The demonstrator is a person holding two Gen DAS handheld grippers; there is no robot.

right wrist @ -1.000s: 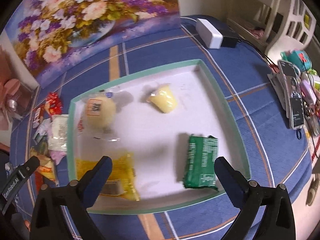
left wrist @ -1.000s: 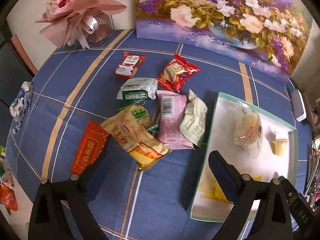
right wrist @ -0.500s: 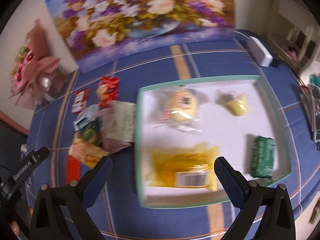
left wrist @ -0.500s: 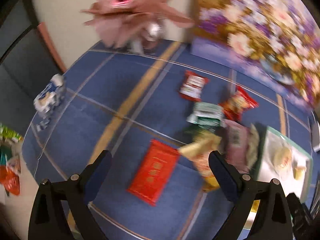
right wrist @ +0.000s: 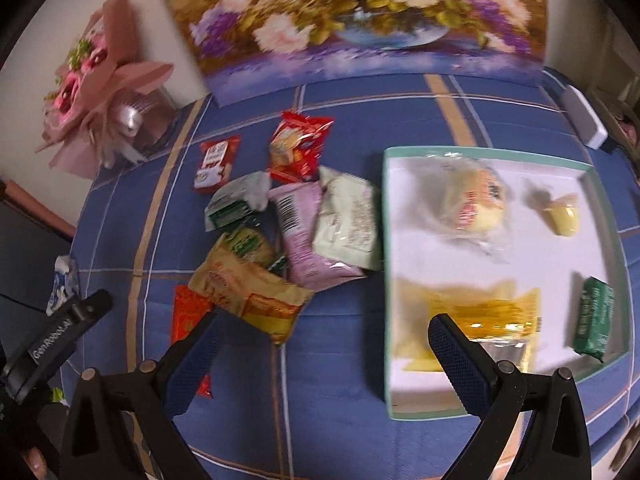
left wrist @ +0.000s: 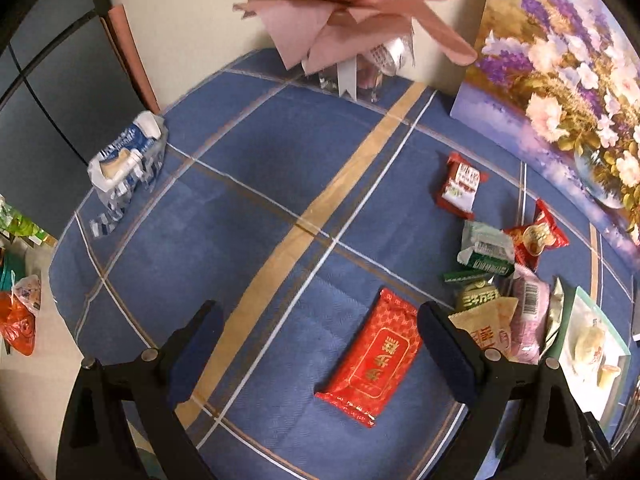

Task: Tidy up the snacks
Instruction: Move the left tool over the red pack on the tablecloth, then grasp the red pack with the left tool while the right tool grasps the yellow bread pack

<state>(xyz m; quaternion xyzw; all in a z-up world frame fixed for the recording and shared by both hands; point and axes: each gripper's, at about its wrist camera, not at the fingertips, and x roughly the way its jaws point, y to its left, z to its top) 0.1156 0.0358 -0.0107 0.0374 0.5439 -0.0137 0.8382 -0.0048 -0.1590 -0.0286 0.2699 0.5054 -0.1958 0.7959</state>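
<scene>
Snack packets lie loose on a blue plaid-clothed worktop (left wrist: 248, 184) beside a shallow white tray with a green rim (right wrist: 386, 280). The left hand-held gripper (left wrist: 316, 340) hangs empty with its jaws spread wide above a flat red foil packet with gold lettering (left wrist: 374, 356), which sits apart from the main pile, near the gripper's right finger. The right hand-held gripper (right wrist: 320, 352) is likewise wide and empty, above the bare cloth between the pile and the tray. Inside the tray lie a clear-wrapped round bun (right wrist: 476, 206), a small yellow jelly cup (right wrist: 564, 216), a yellow wrapper (right wrist: 484, 312) and a dark green packet (right wrist: 594, 318).

Risks, as judged: the tan and yellow crinkled bag (right wrist: 248, 288) overlaps the red packet's far end, so a pinch on either may drag the other. The flat red packet offers little height for the fingers and may slide on the cloth. The pink packet with a barcode (right wrist: 304, 236) and the pale green pouch (right wrist: 348, 220) lean on one another against the tray's rim, so one may follow when the other is lifted.

Limits: the right wrist view is motion-blurred, so labels are unreadable; the tray is cut off in the left view; small green packets under the pile are mostly hidden.
</scene>
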